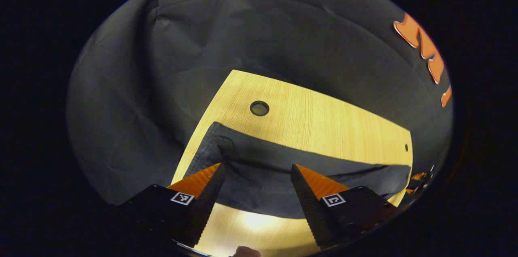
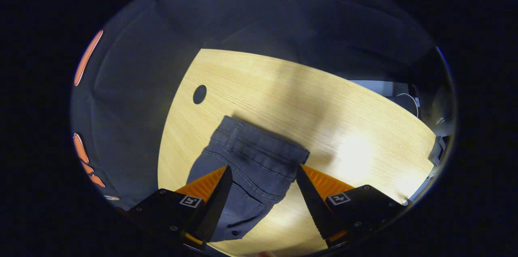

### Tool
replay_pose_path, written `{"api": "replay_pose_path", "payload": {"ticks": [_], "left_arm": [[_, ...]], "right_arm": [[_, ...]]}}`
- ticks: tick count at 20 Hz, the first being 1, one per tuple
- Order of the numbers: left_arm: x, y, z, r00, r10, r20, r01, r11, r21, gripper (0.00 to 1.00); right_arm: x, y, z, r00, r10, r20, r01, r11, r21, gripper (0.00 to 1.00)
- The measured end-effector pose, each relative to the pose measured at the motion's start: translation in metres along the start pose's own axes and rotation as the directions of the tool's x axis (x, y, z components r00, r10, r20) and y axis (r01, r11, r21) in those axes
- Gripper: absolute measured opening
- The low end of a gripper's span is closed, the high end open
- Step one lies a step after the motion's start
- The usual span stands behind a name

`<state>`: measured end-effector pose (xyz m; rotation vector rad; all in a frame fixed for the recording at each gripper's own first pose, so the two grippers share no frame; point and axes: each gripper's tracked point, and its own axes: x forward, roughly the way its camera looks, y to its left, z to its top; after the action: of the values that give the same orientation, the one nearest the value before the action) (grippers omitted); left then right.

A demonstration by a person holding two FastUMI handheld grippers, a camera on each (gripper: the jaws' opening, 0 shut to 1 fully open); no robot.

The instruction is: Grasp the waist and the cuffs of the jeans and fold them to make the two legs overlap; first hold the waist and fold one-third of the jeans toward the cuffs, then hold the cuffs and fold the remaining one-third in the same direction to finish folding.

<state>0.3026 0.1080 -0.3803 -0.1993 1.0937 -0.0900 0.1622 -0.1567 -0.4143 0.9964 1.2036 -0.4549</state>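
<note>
Black cloth wall behind, pale wooden table (image 2: 344, 99) in front, lit bright in patches. Jeans (image 2: 251, 164) lying flat on that table, dark denim, apparently already folded lengthwise so the legs overlap, though hard to confirm from these angles. Waistband end with belt loops and a pocket seen in the right gripper view, directly ahead of the right hand-held gripper (image 2: 263, 192), whose jaws stand wide apart above the cloth, holding nothing. Same jeans (image 1: 283, 168) stretching as a long dark band across the left gripper view, one corner near the table's left edge, just short of a round cable hole (image 1: 259, 108). Left hand-held gripper (image 1: 257, 190) likewise spread open over the fabric, gripping nothing. Small second hole (image 1: 406, 147) near the far right edge of the table; another dark hole (image 2: 199, 94) beyond the waistband in the right gripper view. Some pale equipment and a cable off the table's far right corner, too dim to name.

Probably at the start of a grasp, with no fold in thirds visible yet. For a clean step: lower each gripper onto the edge of the cloth, catch all layers at once, not just the top one. Pinch near the corners, lift both ends level, keep the fabric taut between the two hands to avoid a skewed crease.
</note>
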Motion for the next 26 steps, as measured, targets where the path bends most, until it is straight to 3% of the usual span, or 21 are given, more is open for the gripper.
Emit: {"api": "replay_pose_path", "payload": {"ticks": [4,13,18,19,21,26], "left_arm": [[0.011,0.004,-0.016,1.0,0.027,0.001,-0.027,0.998,0.055,0.99],[-0.015,0.007,-0.058,0.997,0.065,0.035,-0.066,0.998,0.025,0.99],[-0.028,-0.003,-0.108,0.997,0.07,0.014,-0.07,0.998,0.003,0.99],[-0.03,-0.005,-0.116,0.997,0.073,0.005,-0.073,0.997,0.003,0.99],[-0.033,-0.007,-0.128,0.996,0.087,0.004,-0.087,0.996,0.002,0.99],[-0.038,-0.011,-0.146,0.995,0.099,0.012,-0.099,0.995,0.006,0.99]], "right_arm": [[0.016,-0.005,-0.008,0.999,-0.03,-0.022,0.03,0.999,-0.011,0.98],[0.032,-0.008,-0.02,0.997,-0.06,-0.052,0.058,0.998,-0.039,0.95],[0.04,0.0,-0.022,0.997,0.003,-0.071,-0.003,1.0,-0.004,0.56],[0.038,0.0,-0.022,0.997,0.016,-0.072,-0.016,1.0,0.004,0.55],[0.038,0.001,-0.022,0.998,0.019,-0.053,-0.019,1.0,-0.008,0.36],[0.034,0.002,-0.02,0.999,0.038,-0.007,-0.038,0.999,-0.016,0.22]]}}
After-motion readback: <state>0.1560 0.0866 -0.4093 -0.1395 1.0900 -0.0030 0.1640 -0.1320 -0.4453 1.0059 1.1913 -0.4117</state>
